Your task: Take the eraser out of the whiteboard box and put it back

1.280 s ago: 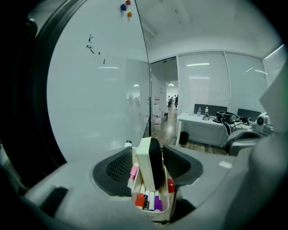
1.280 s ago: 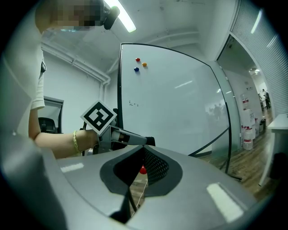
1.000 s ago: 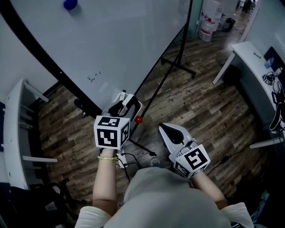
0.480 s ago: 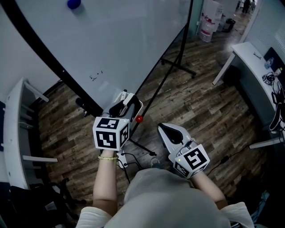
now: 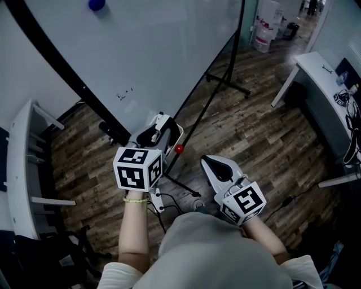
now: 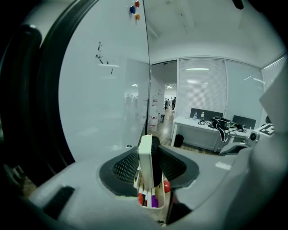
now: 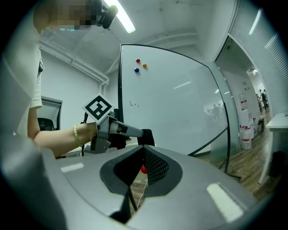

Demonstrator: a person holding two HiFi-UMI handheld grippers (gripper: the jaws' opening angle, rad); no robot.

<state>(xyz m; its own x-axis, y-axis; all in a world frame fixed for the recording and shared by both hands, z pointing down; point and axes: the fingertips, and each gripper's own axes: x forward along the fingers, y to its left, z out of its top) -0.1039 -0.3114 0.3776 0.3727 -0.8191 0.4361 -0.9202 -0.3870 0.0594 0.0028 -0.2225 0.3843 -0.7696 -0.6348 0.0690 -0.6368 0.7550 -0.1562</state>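
Observation:
The eraser [image 6: 146, 158], a white block with a black felt side, stands upright between the jaws of my left gripper [image 6: 149, 167], whose pads press on both its sides. Just below it is the white whiteboard box [image 6: 158, 203], with red and purple markers in it. In the head view the left gripper [image 5: 153, 133] is at the box [image 5: 176, 134] on the whiteboard's lower edge, with the eraser [image 5: 148, 136] dark between its jaws. My right gripper [image 5: 218, 165] hangs apart to the right, level, its jaws [image 7: 142, 151] together with nothing in them.
The big whiteboard [image 5: 158, 51] leans across the upper left, with a blue magnet [image 5: 96, 4] on it. Its black stand legs [image 5: 227, 85] run over the wooden floor. A red knob [image 5: 178, 149] sits beside the box. A white desk [image 5: 318, 70] stands at the right, a white table [image 5: 20, 169] at the left.
The left gripper has shifted slightly toward the whiteboard, with the eraser between its jaws. The right gripper has kept still.

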